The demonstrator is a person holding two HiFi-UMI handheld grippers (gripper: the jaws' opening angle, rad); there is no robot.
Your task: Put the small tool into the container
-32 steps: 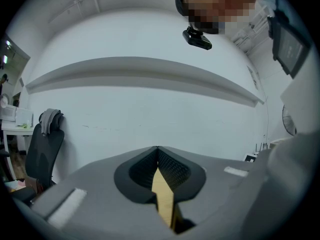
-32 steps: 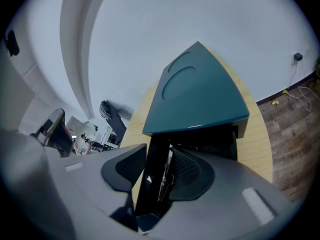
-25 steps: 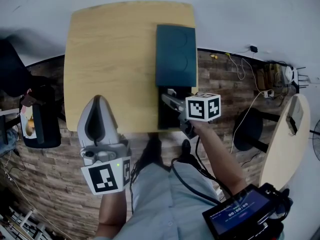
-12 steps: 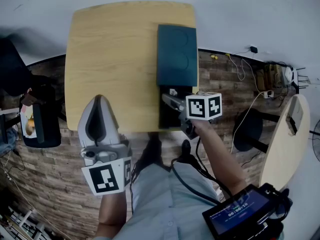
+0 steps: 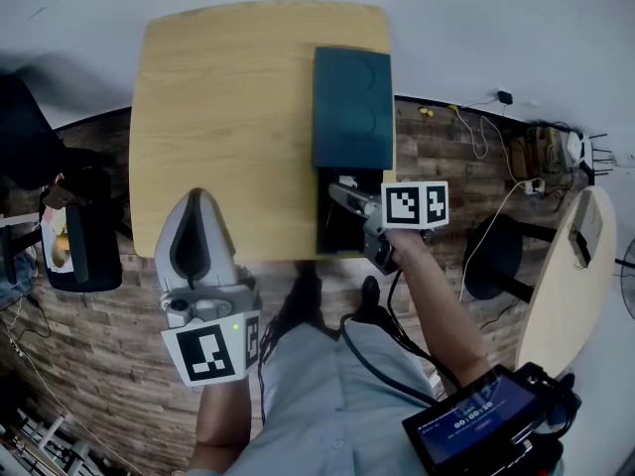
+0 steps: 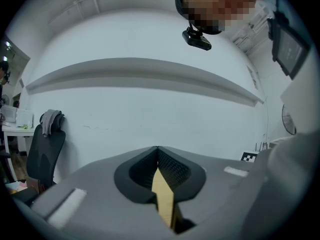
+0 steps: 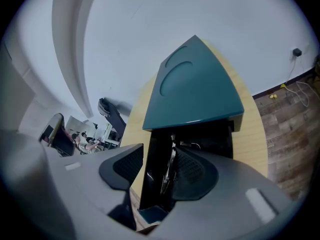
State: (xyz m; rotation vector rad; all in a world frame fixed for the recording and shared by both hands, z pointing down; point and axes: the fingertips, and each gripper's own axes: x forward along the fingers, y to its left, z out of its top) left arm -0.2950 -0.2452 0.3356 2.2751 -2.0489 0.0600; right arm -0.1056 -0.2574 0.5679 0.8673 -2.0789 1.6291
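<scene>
My right gripper (image 7: 159,149) has its jaws spread over the open dark well of the container (image 7: 151,215), and they have just eased inward a touch. The small tool (image 7: 169,171), a slim metal piece, stands between them. It sits close against the right-hand pad (image 7: 194,170) and clear of the other, so nothing pinches it.

It is already down in the well, though I cannot tell whether it rests on the bottom or leans on that pad. I judge this to be the release. To do it well I would hold the jaws wide and back out along the line they point, not sideways. That way the pad neither drags the tool up nor knocks the teal lid (image 7: 197,86) just beyond.

My left gripper (image 6: 157,151), jaws pressed together on nothing, hangs level at the near edge of the counter (image 5: 228,107), well apart from the container. I'd leave it there.
</scene>
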